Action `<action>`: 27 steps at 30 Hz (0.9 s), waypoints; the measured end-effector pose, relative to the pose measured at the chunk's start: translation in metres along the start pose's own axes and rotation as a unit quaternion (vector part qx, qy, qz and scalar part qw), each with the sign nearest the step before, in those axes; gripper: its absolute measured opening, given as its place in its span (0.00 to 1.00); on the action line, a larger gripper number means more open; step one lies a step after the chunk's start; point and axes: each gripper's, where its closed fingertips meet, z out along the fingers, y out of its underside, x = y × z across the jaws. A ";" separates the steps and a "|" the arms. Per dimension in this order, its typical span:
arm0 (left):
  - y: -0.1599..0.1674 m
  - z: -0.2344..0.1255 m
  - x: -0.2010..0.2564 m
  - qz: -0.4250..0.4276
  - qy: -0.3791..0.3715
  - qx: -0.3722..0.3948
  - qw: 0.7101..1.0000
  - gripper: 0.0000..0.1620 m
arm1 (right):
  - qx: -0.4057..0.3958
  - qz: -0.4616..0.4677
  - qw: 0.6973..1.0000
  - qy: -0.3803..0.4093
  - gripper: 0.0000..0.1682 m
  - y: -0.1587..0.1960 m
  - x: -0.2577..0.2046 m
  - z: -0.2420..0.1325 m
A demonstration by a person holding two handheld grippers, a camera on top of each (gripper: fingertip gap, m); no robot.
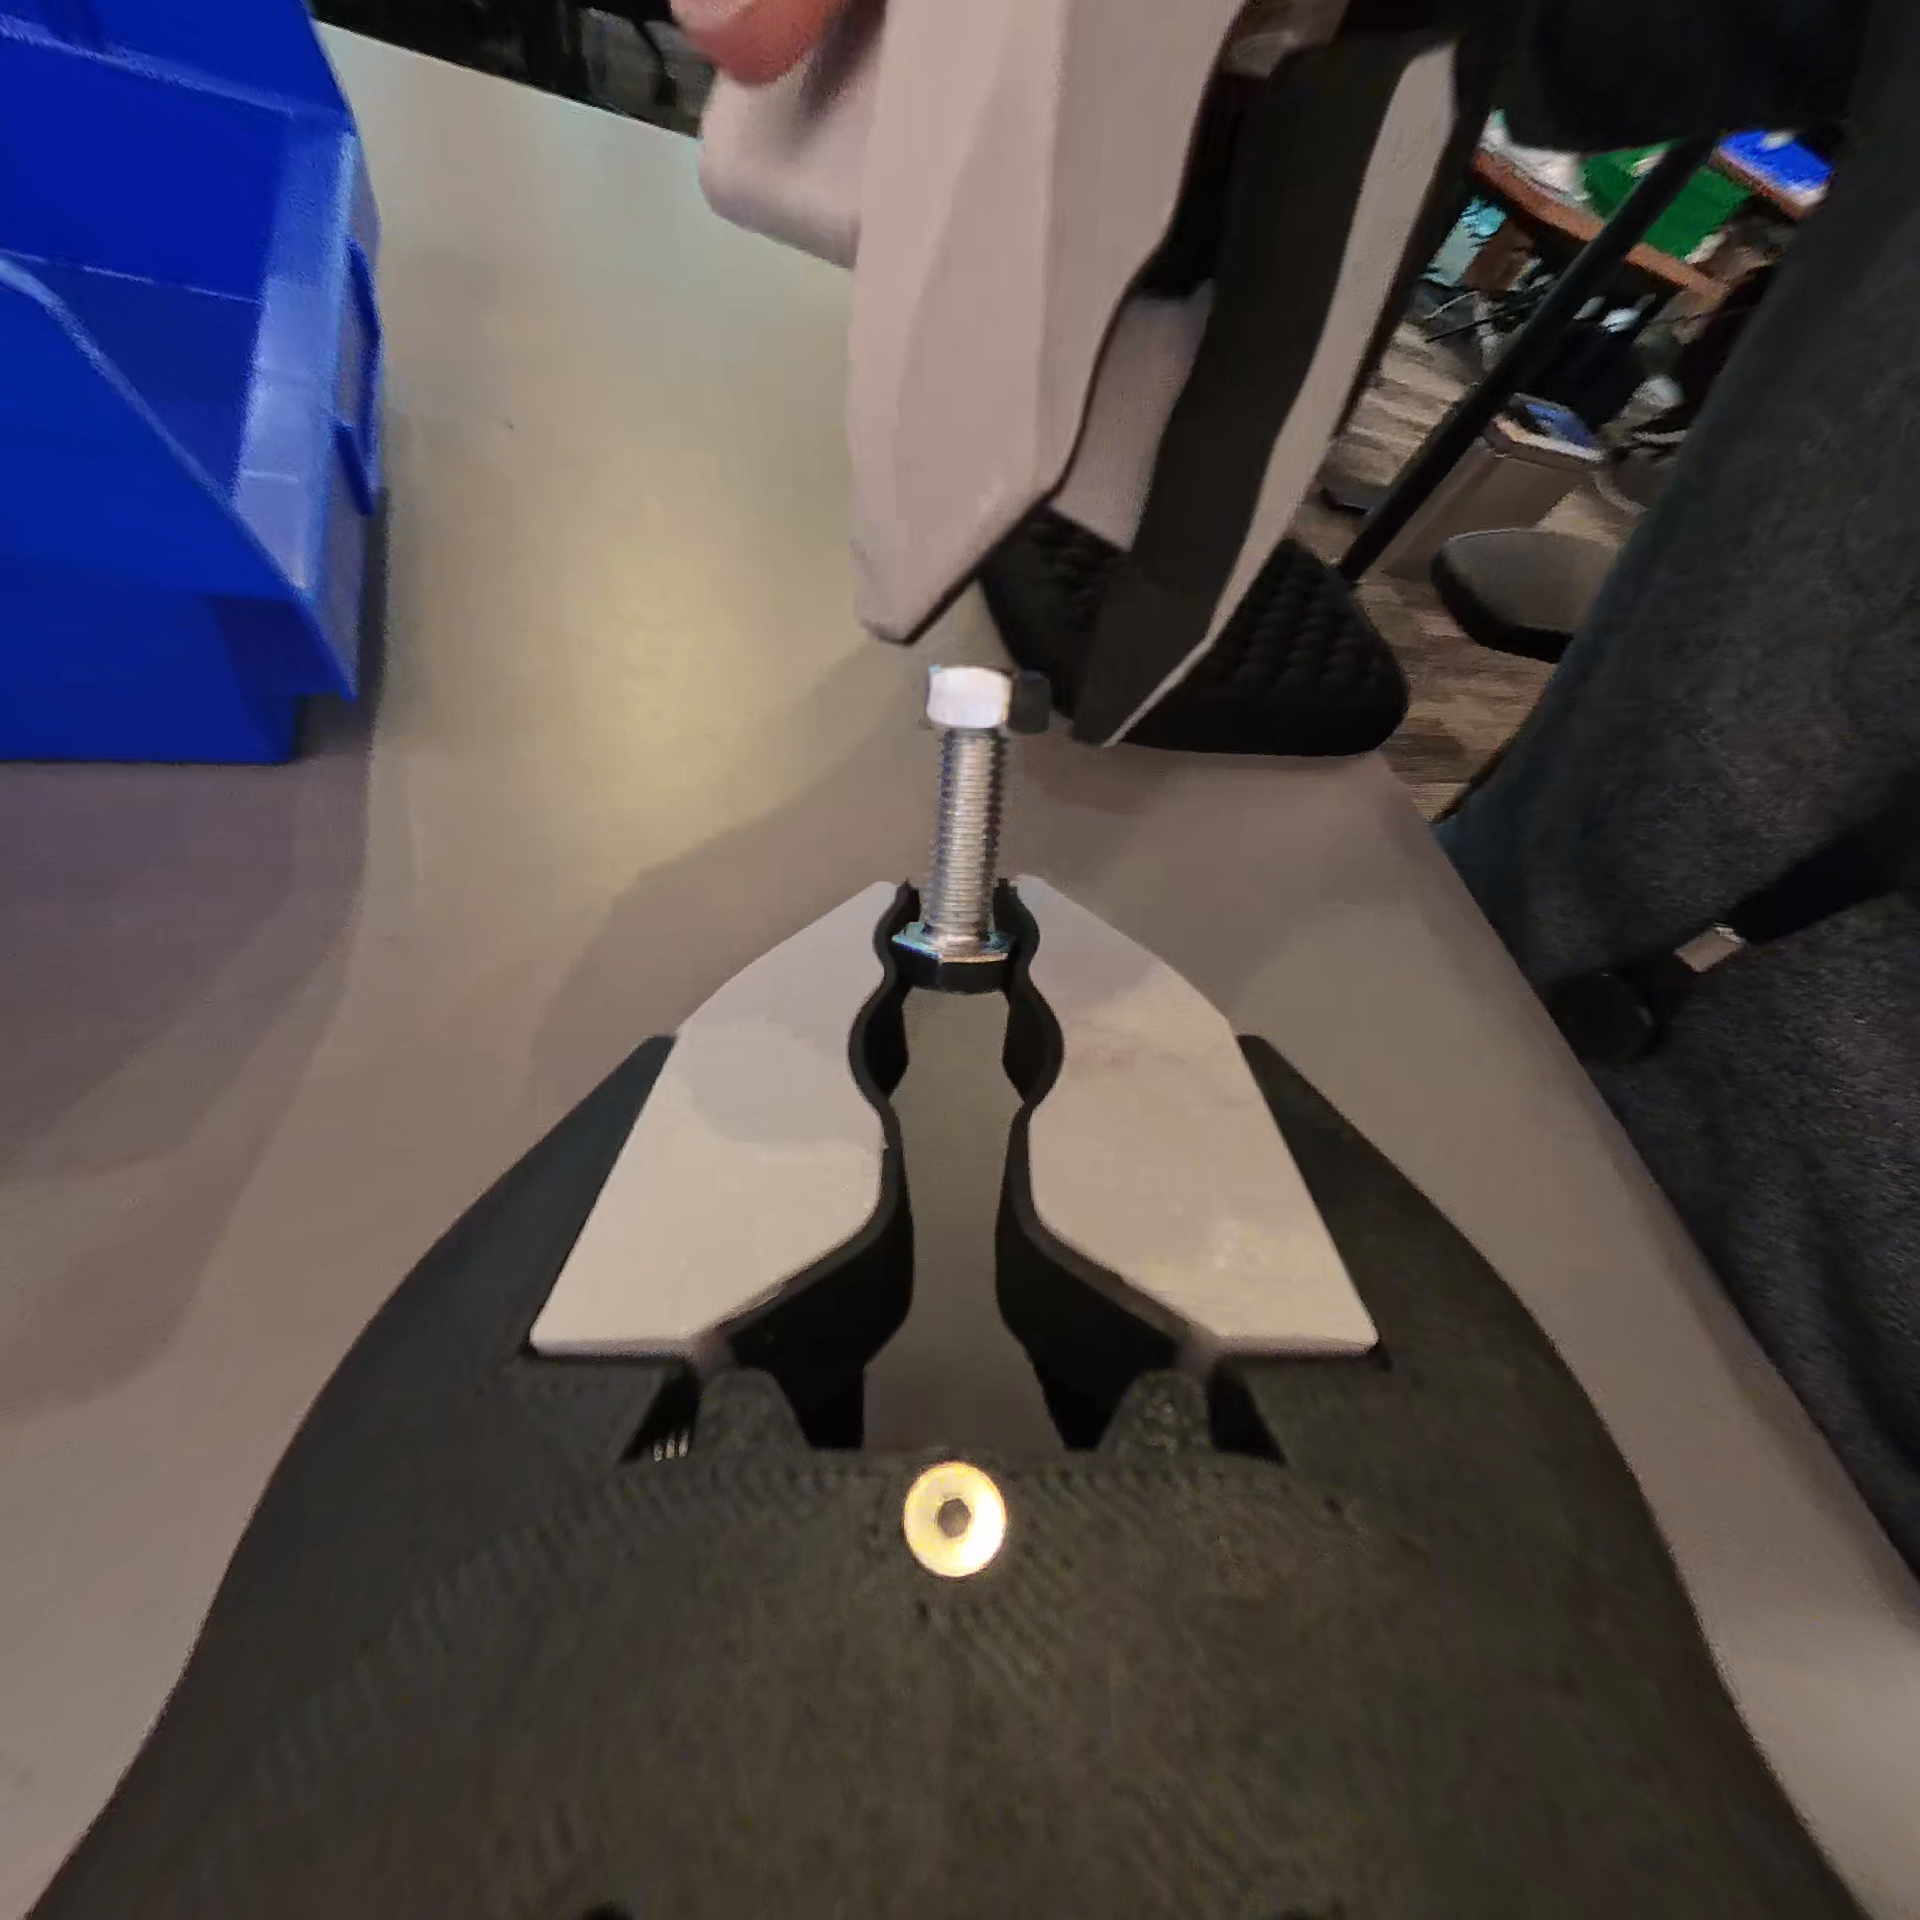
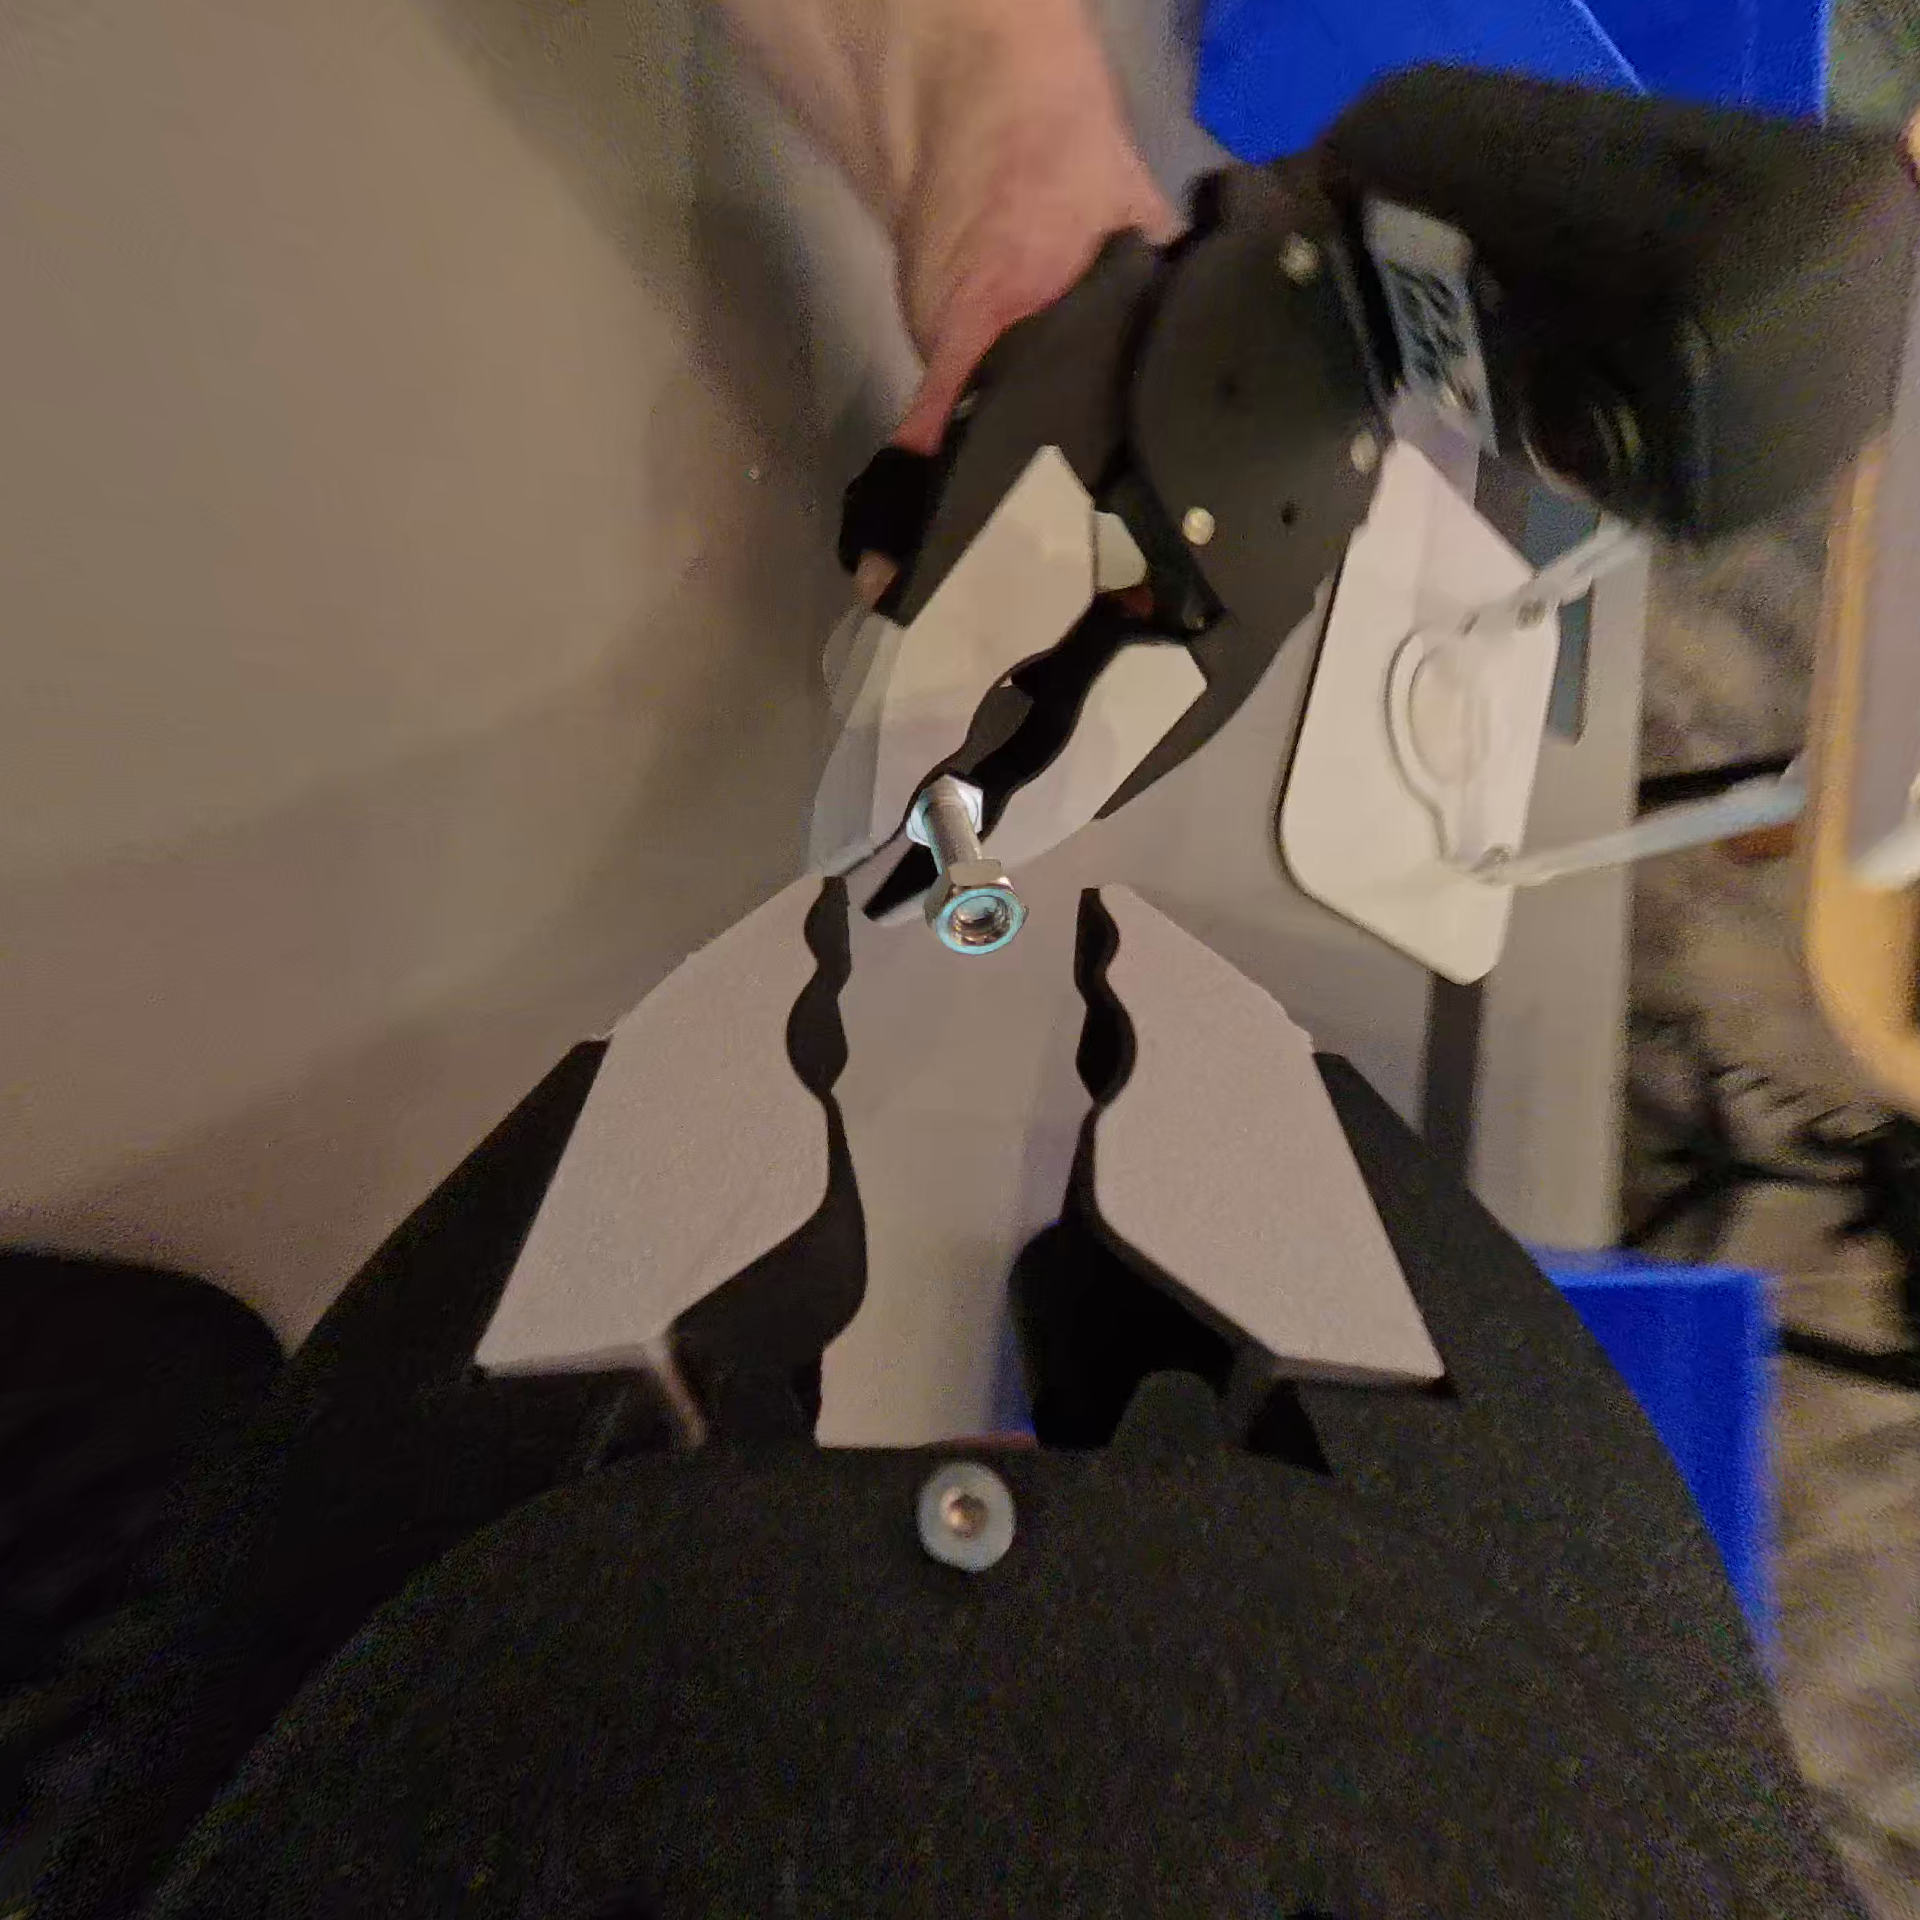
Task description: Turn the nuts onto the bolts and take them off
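The pale grey counter (image 1: pixel 582 582) fills most of the left wrist view; at its far left stands a large blue plastic bin (image 1: pixel 177 395), and in the right wrist view a blue bin (image 2: pixel 1662 1455) shows at the right edge and another blue part at the top. Beyond the counter edge there is dark clothing of a person (image 1: pixel 1766 727) and a blurred room.

The left tool (image 1: pixel 958 940), with black body and flat grey fingers, is closed on the hexagonal head of a silver threaded steel bolt (image 1: pixel 968 831); the bolt points away from its camera, over the counter and not touching it. In the right wrist view the same tool (image 2: pixel 940 821) comes from the upper right, held by a hand (image 2: pixel 987 260), and the bolt (image 2: pixel 948 826) sticks out from its tips toward the camera.

The right tool (image 2: pixel 961 894) is open; its two grey fingers stand apart on both sides of the bolt's end, touching nothing. In the left wrist view it (image 1: pixel 1049 686) hangs from above, its tips just beside the bolt's far end.

A small silver hexagonal nut (image 2: pixel 977 916) sits on the free end of the bolt, between the right tool's fingertips but apart from both; in the left wrist view this nut (image 1: pixel 968 698) looks white from glare. How far it is threaded on, I cannot tell.
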 end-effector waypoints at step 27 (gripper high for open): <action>0.002 0.011 -0.001 -0.001 -0.029 -0.029 0.999 0.09 | -0.060 -0.149 0.987 0.031 0.11 0.011 -0.012 0.008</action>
